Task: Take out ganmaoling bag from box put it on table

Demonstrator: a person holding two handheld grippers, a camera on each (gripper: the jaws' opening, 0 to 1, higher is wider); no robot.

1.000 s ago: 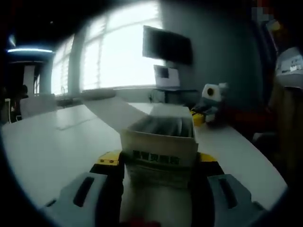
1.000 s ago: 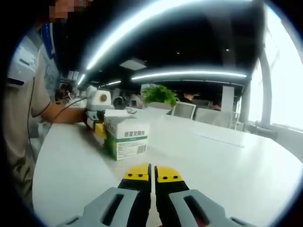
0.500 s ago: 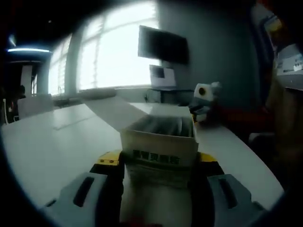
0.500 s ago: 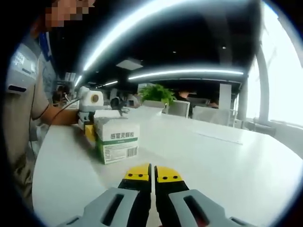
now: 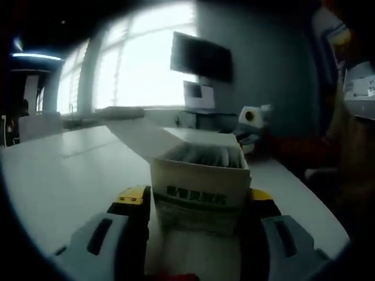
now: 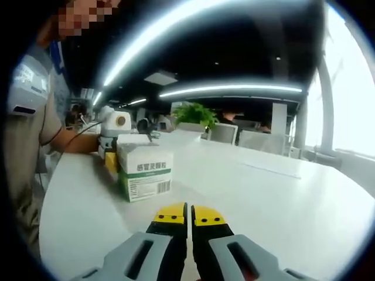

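Left gripper view: my left gripper clamps the open box on the table; the ganmaoling bags sit inside it. Right gripper view: my right gripper, jaws together, hovers near the box. Reaching in closed could crush bags or tip it.

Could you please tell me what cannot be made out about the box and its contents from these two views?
- Bags in the box: left gripper view is dim and blurred, showing mere dark shapes behind the front wall.
- Small print on the box: right gripper view, too small.
- Left tool: right gripper view, mostly behind the box.
- Right tool tips meet.
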